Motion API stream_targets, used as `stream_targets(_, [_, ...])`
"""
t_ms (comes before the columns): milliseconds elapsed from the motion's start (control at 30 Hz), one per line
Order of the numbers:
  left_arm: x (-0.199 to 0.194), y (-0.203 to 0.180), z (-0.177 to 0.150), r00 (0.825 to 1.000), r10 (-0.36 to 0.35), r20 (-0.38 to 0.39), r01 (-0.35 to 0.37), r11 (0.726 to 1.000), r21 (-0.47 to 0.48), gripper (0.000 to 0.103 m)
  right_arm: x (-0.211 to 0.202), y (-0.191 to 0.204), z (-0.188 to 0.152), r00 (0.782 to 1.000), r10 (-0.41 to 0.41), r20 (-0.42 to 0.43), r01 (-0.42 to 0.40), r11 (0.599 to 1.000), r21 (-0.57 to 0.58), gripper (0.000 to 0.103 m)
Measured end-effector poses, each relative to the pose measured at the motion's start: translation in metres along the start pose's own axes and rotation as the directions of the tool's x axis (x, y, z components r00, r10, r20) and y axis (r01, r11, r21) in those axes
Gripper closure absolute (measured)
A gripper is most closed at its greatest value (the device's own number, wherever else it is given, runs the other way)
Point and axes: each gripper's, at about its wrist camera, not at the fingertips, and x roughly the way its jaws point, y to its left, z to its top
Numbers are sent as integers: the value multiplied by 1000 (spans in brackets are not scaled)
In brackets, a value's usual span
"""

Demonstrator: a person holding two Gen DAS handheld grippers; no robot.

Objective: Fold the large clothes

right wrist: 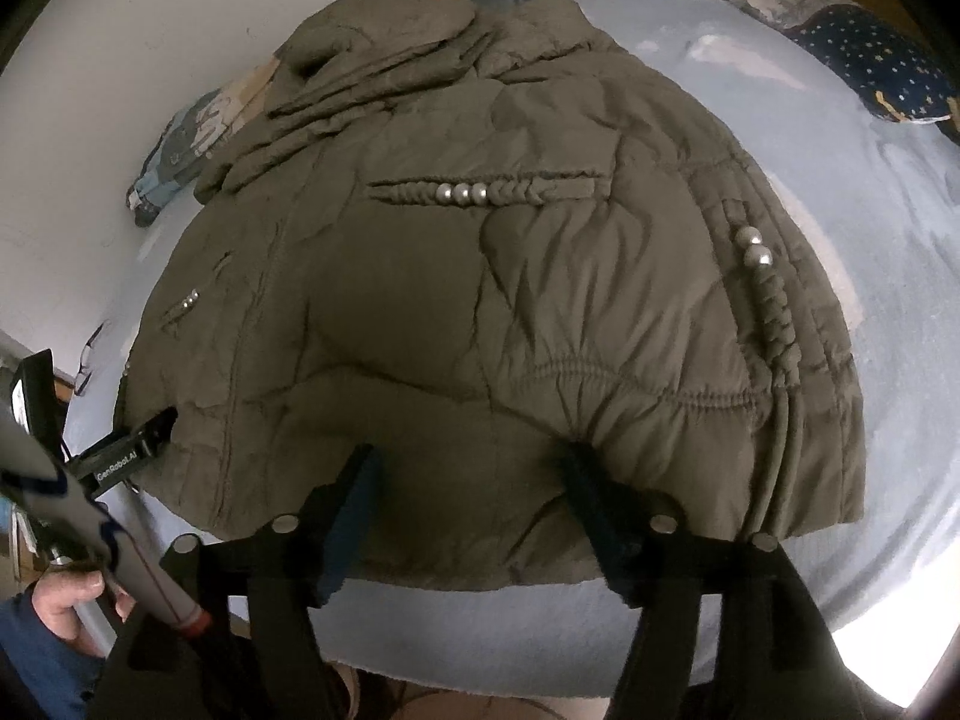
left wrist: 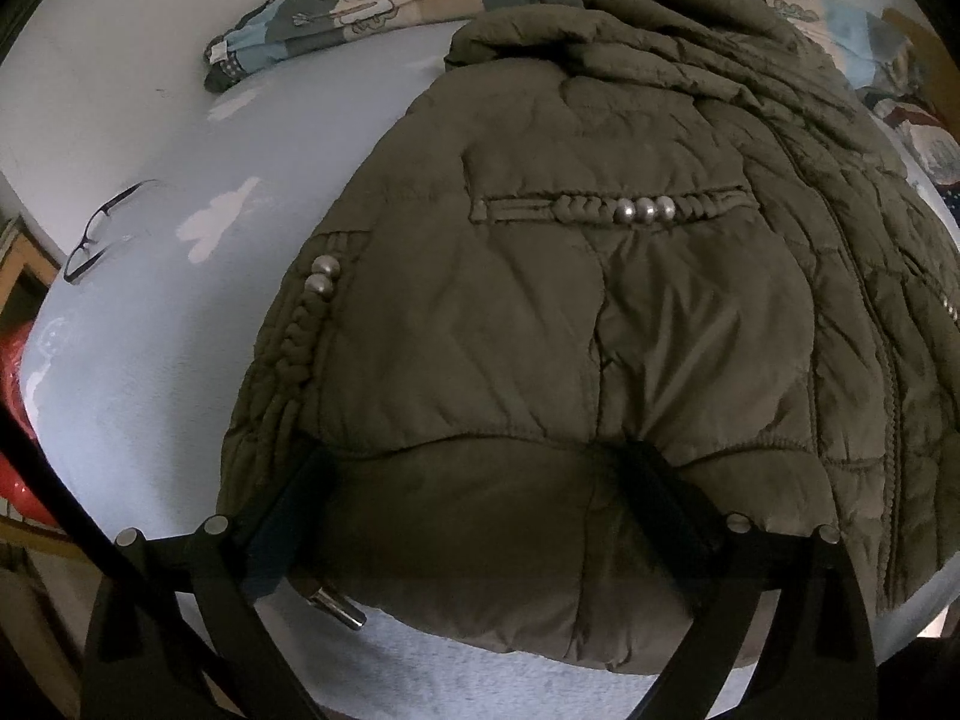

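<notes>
An olive-green puffer jacket lies spread flat on a light blue bed sheet, with its sleeves bunched near the collar at the far end. My left gripper stands wide open over the near hem, and a puffy part of the hem lies between its fingers. My right gripper is open over the hem of the same jacket, with fabric between its fingers but not pinched. The left gripper also shows at the jacket's left edge in the right wrist view, held by a hand.
A pair of glasses lies on the sheet left of the jacket. A patchwork quilt is heaped along the far side by the white wall, and reaches the right. A metal cord end hangs at the hem. The bed edge is near.
</notes>
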Motion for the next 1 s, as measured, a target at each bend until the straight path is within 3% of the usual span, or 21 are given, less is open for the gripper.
stream_targets(133, [0,2,-3,1000,-15,18,15,1000,14,4,5,2,-4,1000,9,22,-8,1000,-29,24])
stream_targets(333, [-2,-3,-5,1000,-11,22,11,1000,23,4,12,17,-10,999,-42,27,44,994,-98,10])
stream_targets(467, [-3,-1,-3,1000,-21,12,21,999,31,4,12,25,-13,997,-67,38,72,987,-145,9])
stream_targets(600, [-7,5,2,999,-49,7,49,998,29,4,1,22,-13,998,-41,56,48,988,-146,10])
stream_targets(733, [-24,12,2,995,-49,82,46,998,41,4,-19,16,-13,995,10,103,2,993,-120,10])
stream_targets(900, [-44,50,2,983,-81,165,92,994,-62,4,-48,-8,-6,978,64,198,-55,997,-50,10])
stream_targets(1000, [-44,83,2,983,-66,170,91,985,-146,4,-63,-33,-1,965,72,252,-83,996,32,9])
